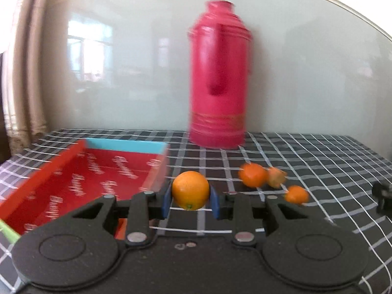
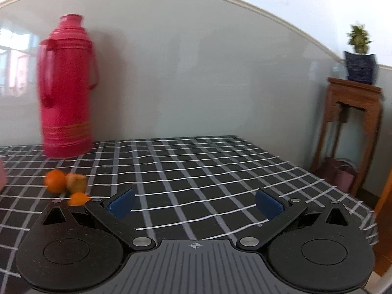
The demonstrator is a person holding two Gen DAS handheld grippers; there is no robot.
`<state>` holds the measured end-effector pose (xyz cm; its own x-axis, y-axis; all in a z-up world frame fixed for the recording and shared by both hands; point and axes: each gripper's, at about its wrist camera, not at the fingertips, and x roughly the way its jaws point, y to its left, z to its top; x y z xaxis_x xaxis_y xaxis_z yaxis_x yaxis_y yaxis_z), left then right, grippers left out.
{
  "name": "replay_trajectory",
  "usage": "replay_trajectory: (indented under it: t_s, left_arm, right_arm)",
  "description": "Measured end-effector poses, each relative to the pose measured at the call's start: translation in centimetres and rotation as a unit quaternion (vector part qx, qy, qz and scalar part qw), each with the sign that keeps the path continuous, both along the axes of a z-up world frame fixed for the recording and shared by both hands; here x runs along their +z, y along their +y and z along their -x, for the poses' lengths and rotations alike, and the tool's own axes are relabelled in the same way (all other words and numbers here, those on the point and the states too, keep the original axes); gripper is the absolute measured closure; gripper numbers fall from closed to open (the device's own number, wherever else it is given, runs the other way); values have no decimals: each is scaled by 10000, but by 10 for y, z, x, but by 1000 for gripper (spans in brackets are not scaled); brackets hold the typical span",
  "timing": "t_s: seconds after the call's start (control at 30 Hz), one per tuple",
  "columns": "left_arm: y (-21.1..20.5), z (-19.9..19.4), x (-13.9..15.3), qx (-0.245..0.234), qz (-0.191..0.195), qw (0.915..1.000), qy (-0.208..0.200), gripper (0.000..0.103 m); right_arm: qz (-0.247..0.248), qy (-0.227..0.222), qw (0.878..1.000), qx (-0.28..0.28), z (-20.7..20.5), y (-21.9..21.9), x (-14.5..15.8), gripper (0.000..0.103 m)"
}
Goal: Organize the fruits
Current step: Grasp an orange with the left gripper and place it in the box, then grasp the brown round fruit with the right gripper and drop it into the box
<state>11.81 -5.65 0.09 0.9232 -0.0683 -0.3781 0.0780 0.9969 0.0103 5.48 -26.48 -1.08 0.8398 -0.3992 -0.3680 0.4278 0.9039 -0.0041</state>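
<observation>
While the right gripper (image 2: 195,202) gapes empty, left gripper (image 1: 190,197) jaws clamp a smooth, round orange (image 1: 190,189).

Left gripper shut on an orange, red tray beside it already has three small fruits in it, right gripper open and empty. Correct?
Not quite: the red tray is empty in the left wrist view. The three small fruits lie on the checked tablecloth. The rest holds: left gripper shut on the orange, right gripper open and empty.
</observation>
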Motion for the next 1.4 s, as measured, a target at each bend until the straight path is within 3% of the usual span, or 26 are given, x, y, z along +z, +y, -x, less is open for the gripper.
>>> replay_trajectory:
  t_s: [0.17,0.4,0.5,0.63,0.67,0.73,0.93,0.97,1.03,1.1,1.4]
  left_arm:
    - [37,-1,6,682,72,9976,51,80]
    - [76,-12,3,1363,202,9890,537,79]
    - [91,-10,3,1506,313,9860,644,72]
    - [107,-1,6,1650,553,9830,582,39]
    - [111,3,9,1702,607,9823,492,35]
    - [114,11,13,1738,592,9823,371,33]
    - [135,19,19,1932,626,9788,269,30]
    - [139,21,19,1971,646,9779,258,30]
    - [149,22,20,2077,689,9754,247,28]
    - [158,24,20,2175,760,9728,251,27]
    - [182,32,24,2468,961,9640,233,24]
  right_arm:
    - [-284,127,9974,656,-8,17,-3,0]
    - [-640,435,9883,1312,-24,40,-8,0]
    - [-700,520,9851,1482,-29,47,-10,0]
    - [-724,554,9835,1562,-36,57,-11,1]
    - [-734,547,9835,1560,-37,58,-11,5]
    - [-809,605,9809,1663,-42,60,-12,34]
    - [-1015,810,9788,1580,-51,59,-21,35]
    - [-985,804,9792,1580,-52,60,-22,39]
    - [-1048,847,9768,1666,-53,60,-23,64]
    - [-1158,928,9749,1662,-55,60,-26,72]
    - [-961,886,9760,1743,-54,69,-25,76]
